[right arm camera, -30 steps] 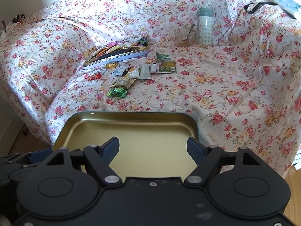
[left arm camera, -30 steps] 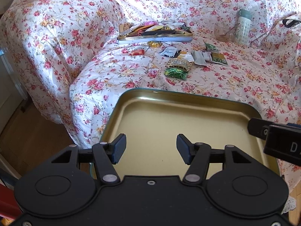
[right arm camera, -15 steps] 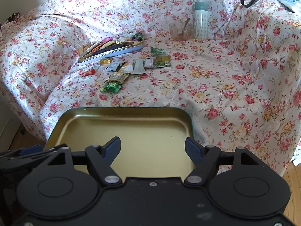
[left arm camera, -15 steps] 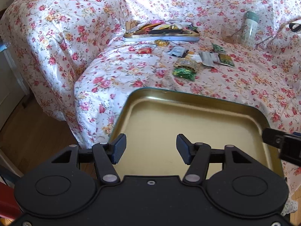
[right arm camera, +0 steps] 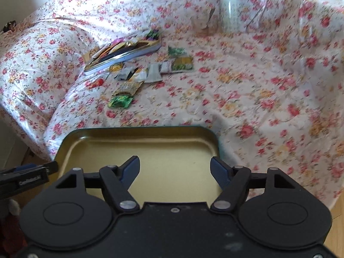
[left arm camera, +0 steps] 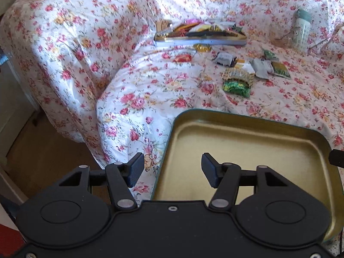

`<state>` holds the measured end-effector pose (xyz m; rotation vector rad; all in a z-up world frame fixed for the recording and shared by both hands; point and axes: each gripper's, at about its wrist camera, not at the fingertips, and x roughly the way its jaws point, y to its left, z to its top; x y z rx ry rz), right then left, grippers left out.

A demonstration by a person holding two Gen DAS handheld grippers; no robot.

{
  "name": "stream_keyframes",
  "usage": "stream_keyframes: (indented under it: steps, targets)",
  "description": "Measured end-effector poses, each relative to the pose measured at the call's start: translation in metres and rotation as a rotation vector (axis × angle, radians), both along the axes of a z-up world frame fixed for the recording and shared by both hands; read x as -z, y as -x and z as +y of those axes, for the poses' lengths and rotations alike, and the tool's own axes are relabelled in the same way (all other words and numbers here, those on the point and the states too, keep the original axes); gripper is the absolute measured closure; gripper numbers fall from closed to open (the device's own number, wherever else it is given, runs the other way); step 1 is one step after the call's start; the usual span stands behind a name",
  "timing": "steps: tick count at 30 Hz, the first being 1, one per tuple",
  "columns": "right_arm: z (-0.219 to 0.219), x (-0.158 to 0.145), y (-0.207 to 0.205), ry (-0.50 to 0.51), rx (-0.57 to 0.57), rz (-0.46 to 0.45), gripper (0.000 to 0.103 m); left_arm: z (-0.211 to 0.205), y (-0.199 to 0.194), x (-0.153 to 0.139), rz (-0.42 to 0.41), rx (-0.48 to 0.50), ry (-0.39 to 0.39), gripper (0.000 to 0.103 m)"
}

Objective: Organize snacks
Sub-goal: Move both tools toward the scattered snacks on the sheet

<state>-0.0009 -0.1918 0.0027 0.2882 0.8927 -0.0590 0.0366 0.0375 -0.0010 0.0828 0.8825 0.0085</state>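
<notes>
1. The left tool (left arm camera: 171,169) is hanging with its jaws spread and nothing between them, straddling the left rim of the empty tin (left arm camera: 253,150) — one finger over the cloth, the other over the tin's gold floor.
2. The right tool (right arm camera: 175,173) is pointing into the same tin (right arm camera: 150,150); its jaws are closing, yet nothing is lying between them and the pads are pressing on nothing.
3. The tin is sitting at the near edge of the sofa (left arm camera: 150,81), which a flowered cloth is covering, and it is holding no snacks.
4. The loose snacks (left arm camera: 236,81) are lying well apart from it, farther back on the seat — a green packet (right arm camera: 120,101) nearest, others strung out behind it, just in front of a second tin (right arm camera: 122,53) already heaped with wrappers.
5. By my reading, the sorting is only beginning: both tools are empty-handed over the receiving tin.
6. The next move is calling for a reach forward to the green packet, jaws spread, coming down flat enough to pinch thin foil off soft cloth.
</notes>
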Motion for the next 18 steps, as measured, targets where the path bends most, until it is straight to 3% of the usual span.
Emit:
stream_keyframes:
  steps: [9,18]
  targets:
    - [-0.001,0.008,-0.013,0.037,0.025,0.023,0.027,0.012,-0.015,0.013,0.023,-0.031,-0.018,0.04]
    - [-0.03,-0.001,-0.036,0.167,0.151,-0.03,0.027,0.013,-0.039,-0.002,-0.097,-0.043,-0.085,0.04]
